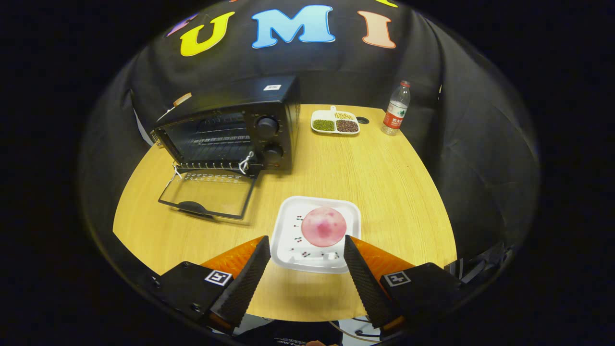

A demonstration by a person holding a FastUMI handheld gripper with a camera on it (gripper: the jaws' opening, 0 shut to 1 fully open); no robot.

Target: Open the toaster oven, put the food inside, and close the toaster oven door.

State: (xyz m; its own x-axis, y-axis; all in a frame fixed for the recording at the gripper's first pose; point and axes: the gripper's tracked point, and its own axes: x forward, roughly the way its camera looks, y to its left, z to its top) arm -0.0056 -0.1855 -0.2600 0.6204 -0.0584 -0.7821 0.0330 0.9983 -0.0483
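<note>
Two risks ahead, with gripper (307, 250) fingers spread wide, clamping nothing, white plate (287, 240) of pink food (323, 227) between their tips and toaster oven (230, 129) door (211, 194) down: tipping plate, clipping door.

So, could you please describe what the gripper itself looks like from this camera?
The gripper has two wedge-shaped fingers with finely ribbed inner faces, tapering toward the tips. Each finger is mounted on a boxy black block, and each block carries a small square black-and-white marker on top. Thin cables trail below the blocks.
</note>
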